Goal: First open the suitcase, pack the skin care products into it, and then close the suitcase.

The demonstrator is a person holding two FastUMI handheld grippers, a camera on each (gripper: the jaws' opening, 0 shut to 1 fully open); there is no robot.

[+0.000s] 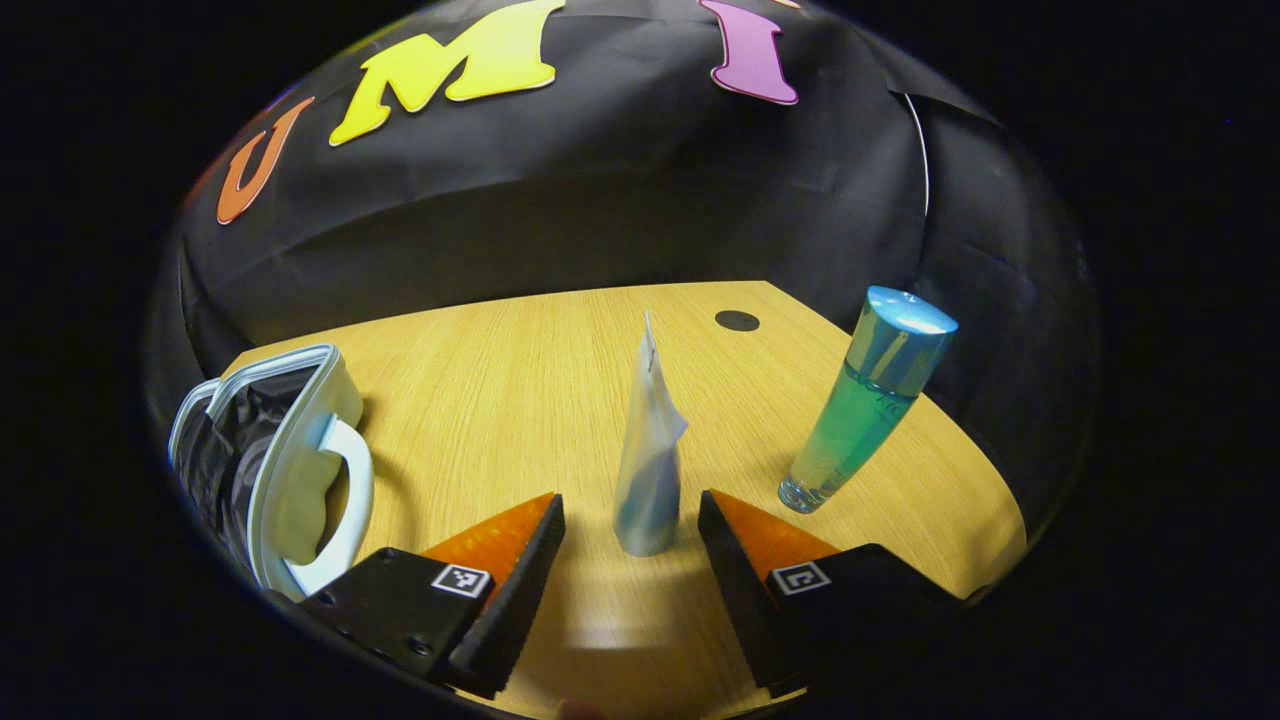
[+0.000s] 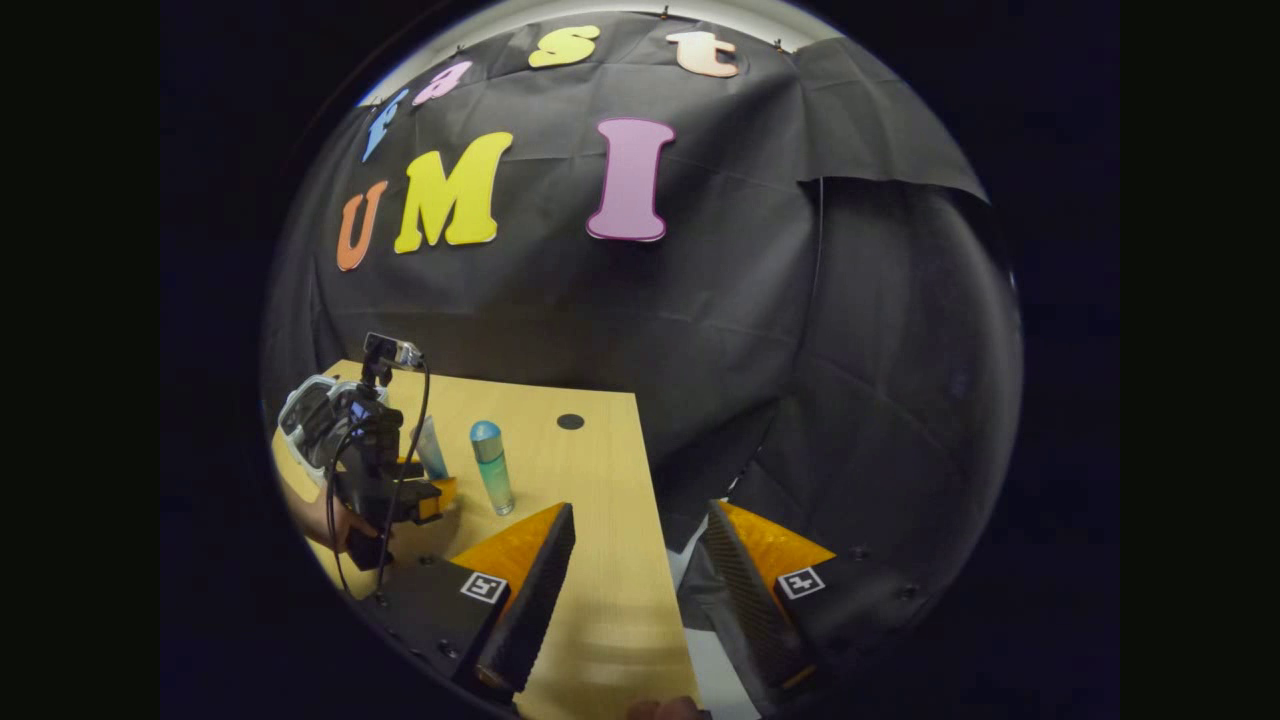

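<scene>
A frosted white-and-blue tube [image 1: 648,470] stands on its cap on the wooden table [image 1: 500,400], right in front of my left gripper [image 1: 630,530], whose open jaws flank it without touching. To its right stands a tall green bottle with a blue cap [image 1: 865,400]. The small white suitcase [image 1: 285,470] lies open at the left, its dark lining and handle showing. My right gripper [image 2: 640,560] hangs open and empty over the table's right edge. In the right gripper view I see the left gripper [image 2: 385,480], held by a hand, beside the tube [image 2: 432,448], the bottle [image 2: 492,466] and the suitcase [image 2: 305,415].
A dark round hole [image 1: 737,320] marks the table's far side. The black cloth wall stands close behind the table. The table edge [image 2: 655,560] drops off just right of the bottle, under my right gripper.
</scene>
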